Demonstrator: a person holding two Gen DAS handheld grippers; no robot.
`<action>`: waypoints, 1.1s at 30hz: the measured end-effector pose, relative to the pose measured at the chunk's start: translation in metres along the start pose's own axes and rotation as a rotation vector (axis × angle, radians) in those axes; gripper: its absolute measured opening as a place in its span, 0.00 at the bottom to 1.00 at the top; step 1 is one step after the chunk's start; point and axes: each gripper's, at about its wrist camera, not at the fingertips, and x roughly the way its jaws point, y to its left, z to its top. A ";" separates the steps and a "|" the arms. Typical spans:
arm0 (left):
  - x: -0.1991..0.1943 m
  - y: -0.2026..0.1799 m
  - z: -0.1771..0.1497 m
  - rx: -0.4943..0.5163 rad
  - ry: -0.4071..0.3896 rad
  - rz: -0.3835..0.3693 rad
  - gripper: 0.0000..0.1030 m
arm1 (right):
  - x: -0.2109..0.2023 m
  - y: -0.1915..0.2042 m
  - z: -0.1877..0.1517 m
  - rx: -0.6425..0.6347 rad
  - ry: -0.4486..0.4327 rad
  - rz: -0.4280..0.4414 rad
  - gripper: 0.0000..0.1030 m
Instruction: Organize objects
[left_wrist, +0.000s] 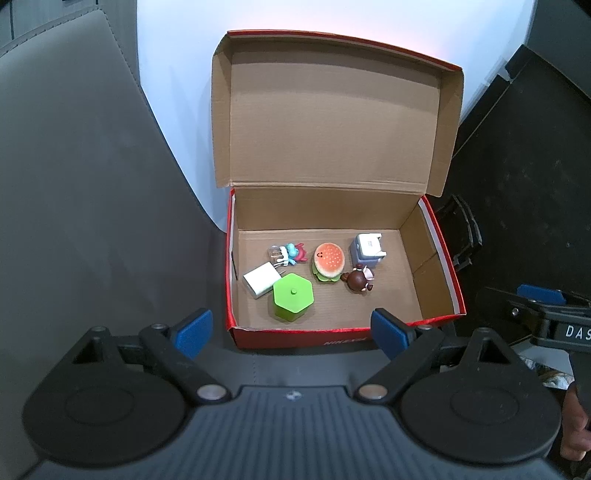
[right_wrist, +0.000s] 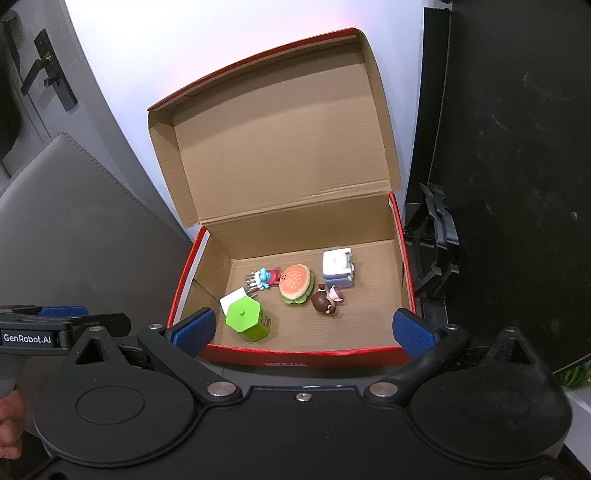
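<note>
The red cardboard shoe box (left_wrist: 343, 338) sits open, just past both grippers. Inside lie a green six-sided plastic jar (left_wrist: 293, 300), a squishy burger toy (left_wrist: 328, 262) and a white charger block (left_wrist: 259, 283). The left gripper (left_wrist: 291, 330) and right gripper (right_wrist: 303, 328) are both wide open, holding nothing.

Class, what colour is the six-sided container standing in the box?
Bright green container, clearest in the left wrist view.

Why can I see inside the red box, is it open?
Open. The red box's lid stands flipped up behind it, so the burger toy and green container inside show.
</note>
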 end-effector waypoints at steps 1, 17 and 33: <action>0.000 0.000 0.000 -0.001 0.000 0.000 0.89 | 0.000 0.000 0.000 -0.002 0.000 0.000 1.00; -0.003 0.001 0.002 -0.004 -0.005 -0.005 0.89 | 0.001 0.001 0.001 -0.010 0.003 -0.004 1.00; -0.004 0.001 0.001 0.001 -0.007 -0.001 0.89 | 0.002 0.001 0.000 -0.017 0.006 -0.007 1.00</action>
